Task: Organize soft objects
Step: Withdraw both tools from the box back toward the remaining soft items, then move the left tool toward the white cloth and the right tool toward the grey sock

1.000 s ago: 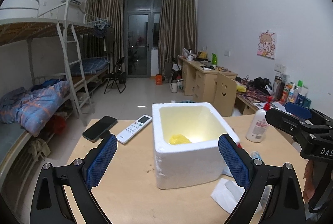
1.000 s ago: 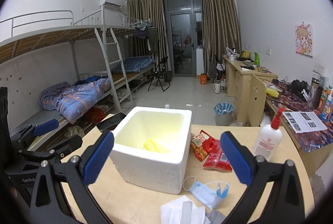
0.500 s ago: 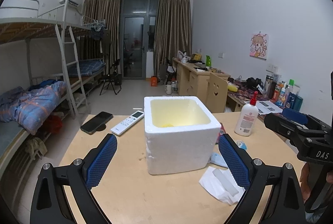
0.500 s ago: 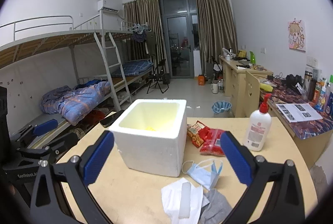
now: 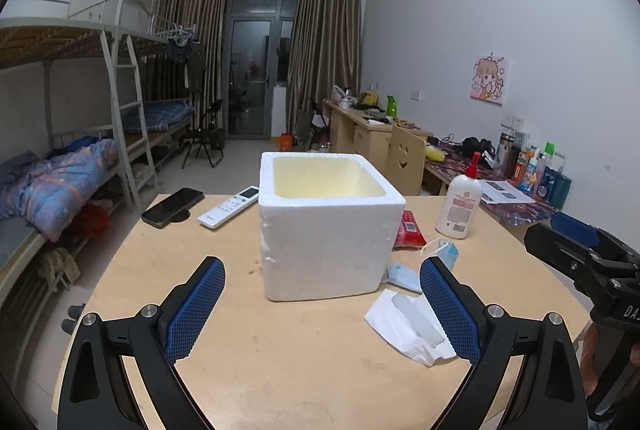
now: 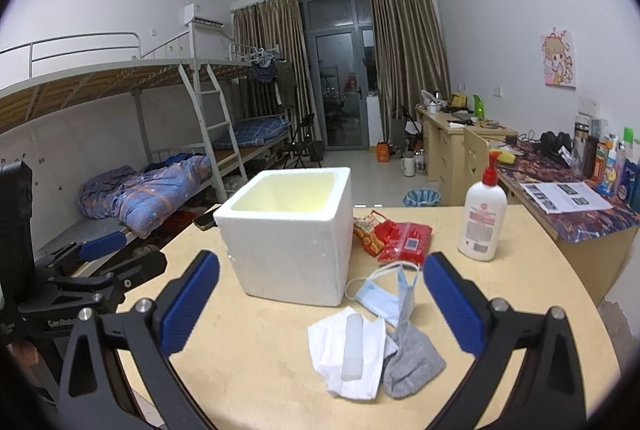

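Few words read clearly in this dorm-room scene. In the left wrist view, white letters "DA" show on the black body of the right gripper (image 5: 576, 250) at frame edge, the rest cut off. In the right wrist view, the left gripper (image 6: 104, 254) carries "GenRob" in white on its black arm, also truncated. The lotion bottle (image 6: 482, 214) on the tabletop (image 6: 280, 350) bears a red-printed label w/ a round logo; the text is too small to read. The red packet (image 6: 406, 240) shows what is probably a barcode sticker, illegible. Printed sheets (image 6: 566, 196) on the side desk: unreadable.
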